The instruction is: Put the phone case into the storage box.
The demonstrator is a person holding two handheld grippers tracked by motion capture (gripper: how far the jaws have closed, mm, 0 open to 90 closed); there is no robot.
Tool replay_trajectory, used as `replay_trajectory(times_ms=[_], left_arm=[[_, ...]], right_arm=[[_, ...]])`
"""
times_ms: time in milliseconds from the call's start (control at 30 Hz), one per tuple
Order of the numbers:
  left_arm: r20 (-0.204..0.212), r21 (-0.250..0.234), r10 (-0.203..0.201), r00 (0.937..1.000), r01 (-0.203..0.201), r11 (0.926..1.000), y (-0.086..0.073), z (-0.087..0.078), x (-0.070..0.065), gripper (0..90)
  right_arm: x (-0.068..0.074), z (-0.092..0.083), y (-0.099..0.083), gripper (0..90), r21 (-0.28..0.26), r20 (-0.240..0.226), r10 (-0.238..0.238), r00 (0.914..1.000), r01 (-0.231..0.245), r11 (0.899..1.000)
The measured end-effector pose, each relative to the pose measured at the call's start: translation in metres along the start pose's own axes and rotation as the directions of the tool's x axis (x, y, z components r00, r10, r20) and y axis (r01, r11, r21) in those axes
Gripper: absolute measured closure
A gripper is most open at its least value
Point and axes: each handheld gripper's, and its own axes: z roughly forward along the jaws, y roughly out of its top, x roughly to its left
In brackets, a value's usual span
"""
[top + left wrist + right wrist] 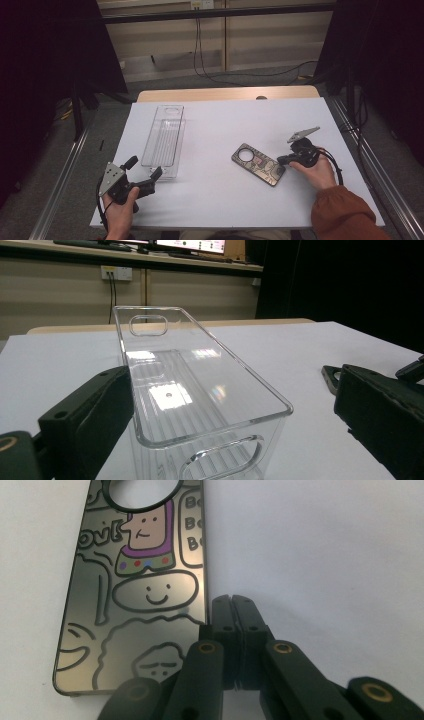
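Note:
A clear plastic tray (pixel 164 135) lies lengthwise on the left half of the white table (pixel 225 200), with nothing in it. My left gripper (pixel 145 169) is open at the tray's near end. In the left gripper view the tray's near wall (pixel 210 460) stands between the two spread jaws of my left gripper (pixel 230 380). A dark metallic phone case (pixel 258 164) with cartoon drawings lies flat at centre right. My right gripper (pixel 281 160) is shut with nothing in it. In the right gripper view, its closed tips (pixel 232 605) rest just beside the long edge of the phone case (pixel 135 580).
The table's wooden far edge (pixel 227 93) borders a floor with cables (pixel 250 75). Metal rails (pixel 365 150) run along both sides. A corner of the phone case (pixel 331 376) shows past the right jaw in the left gripper view.

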Motion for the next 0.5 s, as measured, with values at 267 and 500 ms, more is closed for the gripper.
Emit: replay_trajectory(times_ms=[267, 500], left_arm=[[0.008, -0.007, -0.005, 1.0, 0.005, 1.0, 0.0, -0.001, 0.0, 2.7], [0.006, -0.005, 0.0, 1.0, 0.0, 1.0, 0.001, 0.0, 0.0, 2.7]], right_arm=[[-0.004, -0.005, -0.002, 75.1, -0.06, -0.013, 0.01, 0.9999, -0.011, 0.998], [0.003, -0.013, -0.006, 40.4, -0.097, 0.02, 0.034, 0.9992, -0.032, 0.995]])
